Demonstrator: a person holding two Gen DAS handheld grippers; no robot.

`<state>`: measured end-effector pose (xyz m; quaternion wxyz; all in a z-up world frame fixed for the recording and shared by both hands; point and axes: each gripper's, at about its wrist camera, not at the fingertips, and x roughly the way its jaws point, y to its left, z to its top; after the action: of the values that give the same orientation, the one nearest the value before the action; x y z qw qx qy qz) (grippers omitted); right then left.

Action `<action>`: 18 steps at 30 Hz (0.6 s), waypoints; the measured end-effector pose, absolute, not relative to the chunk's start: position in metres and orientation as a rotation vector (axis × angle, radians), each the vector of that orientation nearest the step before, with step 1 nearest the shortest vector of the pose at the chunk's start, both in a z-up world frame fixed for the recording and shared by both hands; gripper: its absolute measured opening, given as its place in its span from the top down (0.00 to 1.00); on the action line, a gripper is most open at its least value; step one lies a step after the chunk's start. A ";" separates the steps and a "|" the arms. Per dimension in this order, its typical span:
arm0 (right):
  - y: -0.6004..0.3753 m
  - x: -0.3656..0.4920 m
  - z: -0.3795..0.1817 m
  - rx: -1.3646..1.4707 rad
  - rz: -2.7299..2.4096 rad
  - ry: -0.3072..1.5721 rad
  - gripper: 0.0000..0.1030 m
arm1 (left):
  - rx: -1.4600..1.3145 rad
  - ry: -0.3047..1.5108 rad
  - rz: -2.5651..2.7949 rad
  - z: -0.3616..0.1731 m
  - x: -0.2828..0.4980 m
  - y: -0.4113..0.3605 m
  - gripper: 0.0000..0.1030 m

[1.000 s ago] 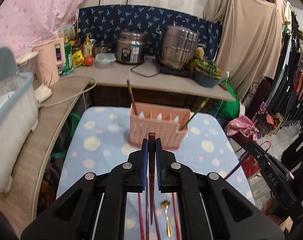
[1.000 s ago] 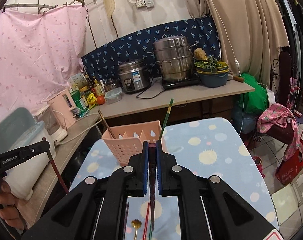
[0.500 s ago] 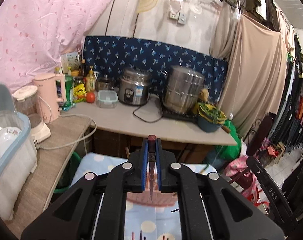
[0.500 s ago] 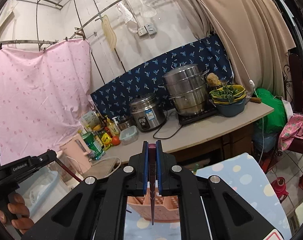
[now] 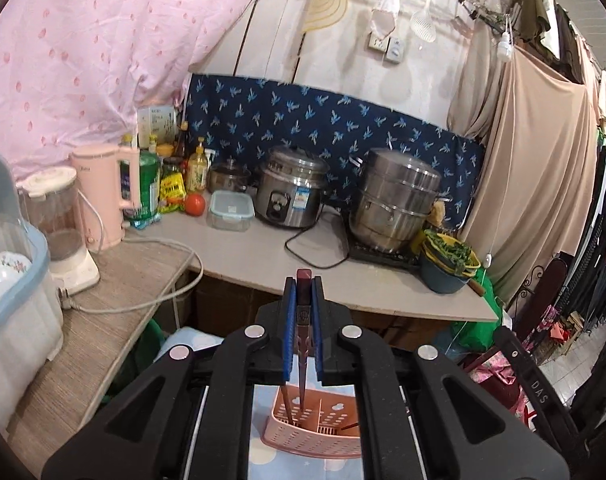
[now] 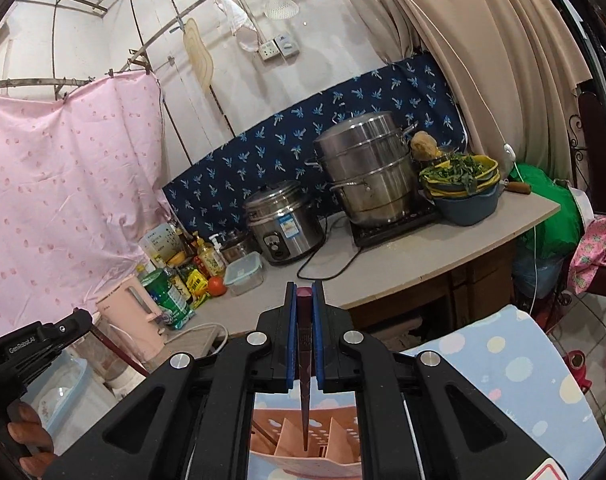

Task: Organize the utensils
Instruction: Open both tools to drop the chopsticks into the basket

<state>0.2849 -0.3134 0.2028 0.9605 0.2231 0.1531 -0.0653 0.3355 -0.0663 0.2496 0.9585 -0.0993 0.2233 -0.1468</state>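
Left wrist view: the left gripper (image 5: 303, 292) is pinched on a dark red chopstick (image 5: 302, 344), blue pads pressed to its thick end. The stick hangs point down, which suits dropping it into the pink caddy (image 5: 315, 432) that sits on the spotted blue table (image 5: 263, 468) below. Its tip is inside or just over the caddy's left compartment; the fisheye does not let me say which. Another brown stick (image 5: 287, 402) already leans in that same cell, and a thin one pokes from the right side. Holding near the top keeps the fingers above the rim.

Right wrist view: the right gripper (image 6: 304, 294) likewise clamps its own dark chopstick (image 6: 305, 360) upright, tip aimed at the caddy (image 6: 303, 444) between two of its slanted dividers. The tip looks near the opening but probably not yet seated. At the lower left the left gripper (image 6: 69, 326) shows with a hand (image 6: 27, 436) on its handle, its stick (image 6: 117, 350) slanting down towards the caddy.

My reading: both sticks are ready for release, each over a compartment.
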 end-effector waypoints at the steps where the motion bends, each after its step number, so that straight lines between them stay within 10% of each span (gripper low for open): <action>1: -0.314 0.288 0.196 0.451 -0.136 0.328 0.93 | -0.207 0.474 -0.307 0.242 0.340 -0.068 0.93; 11: -0.317 0.296 0.162 0.455 -0.158 0.411 0.79 | -0.212 0.588 -0.298 0.187 0.366 -0.078 0.89; 14: -0.320 0.286 0.162 0.475 -0.160 0.399 0.53 | -0.238 0.621 -0.294 0.181 0.366 -0.073 0.52; 18: -0.317 0.271 0.164 0.479 -0.150 0.408 0.52 | -0.257 0.636 -0.297 0.180 0.354 -0.065 0.41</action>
<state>0.2714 -0.3167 0.1639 0.9482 0.2353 0.2004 -0.0737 0.3539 -0.0651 0.1798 0.9310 -0.1256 0.3105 -0.1453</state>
